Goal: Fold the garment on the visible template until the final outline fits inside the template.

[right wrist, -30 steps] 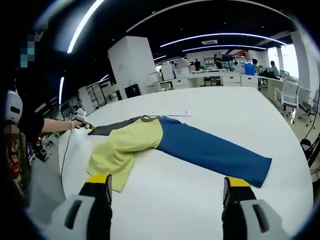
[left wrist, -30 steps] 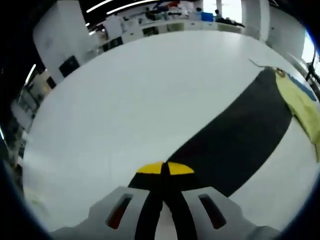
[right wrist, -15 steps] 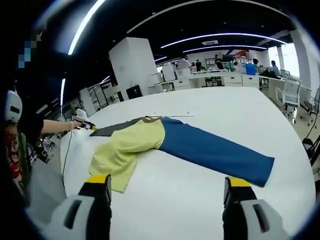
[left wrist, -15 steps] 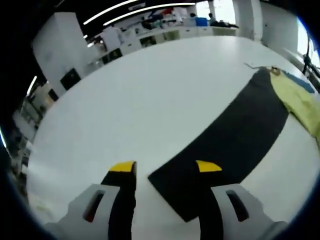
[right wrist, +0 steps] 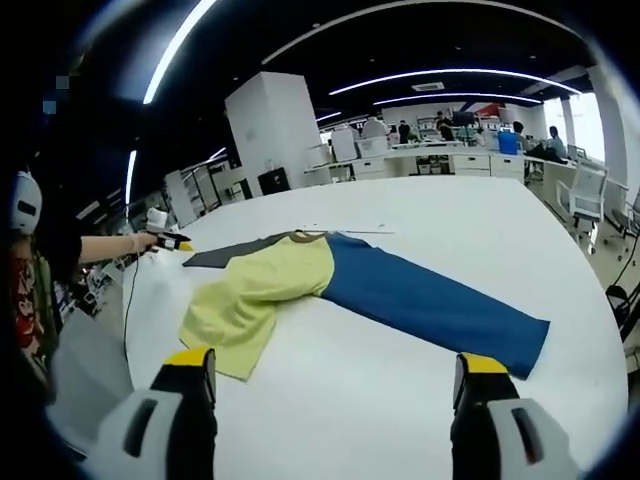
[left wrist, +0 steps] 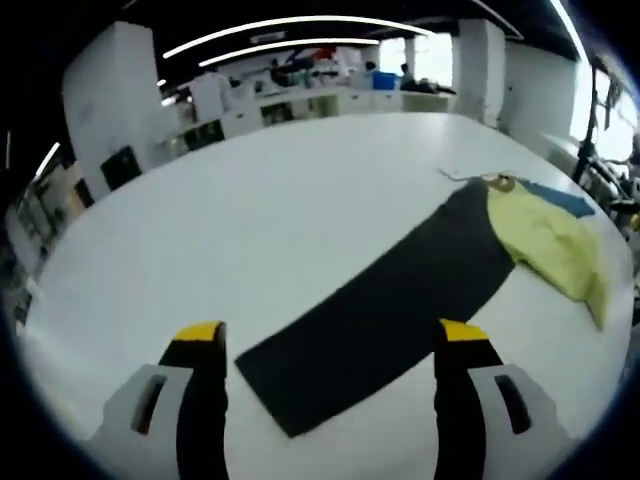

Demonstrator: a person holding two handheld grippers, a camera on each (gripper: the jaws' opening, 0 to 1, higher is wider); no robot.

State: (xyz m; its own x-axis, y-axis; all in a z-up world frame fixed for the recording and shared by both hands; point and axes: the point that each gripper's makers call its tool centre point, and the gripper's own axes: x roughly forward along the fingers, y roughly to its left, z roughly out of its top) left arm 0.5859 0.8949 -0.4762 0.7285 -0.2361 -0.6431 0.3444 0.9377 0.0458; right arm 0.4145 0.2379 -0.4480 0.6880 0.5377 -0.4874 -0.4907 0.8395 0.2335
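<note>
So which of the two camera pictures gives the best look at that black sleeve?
The left gripper view: the black sleeve lies flat right ahead between the open left gripper, its whole length and free end plain. In the right gripper view the sleeve is a thin dark strip at the garment's far side, beyond the yellow part.

Long white ceiling light strips [right wrist: 440, 75] arc across the top of both views and light the scene evenly and brightly. The broad white matte table [left wrist: 250, 200] reflects softly and carries almost no shadow. Daylight glares from windows at the upper right of the left gripper view. Fisheye bending and slight blur grow toward the edges.
</note>
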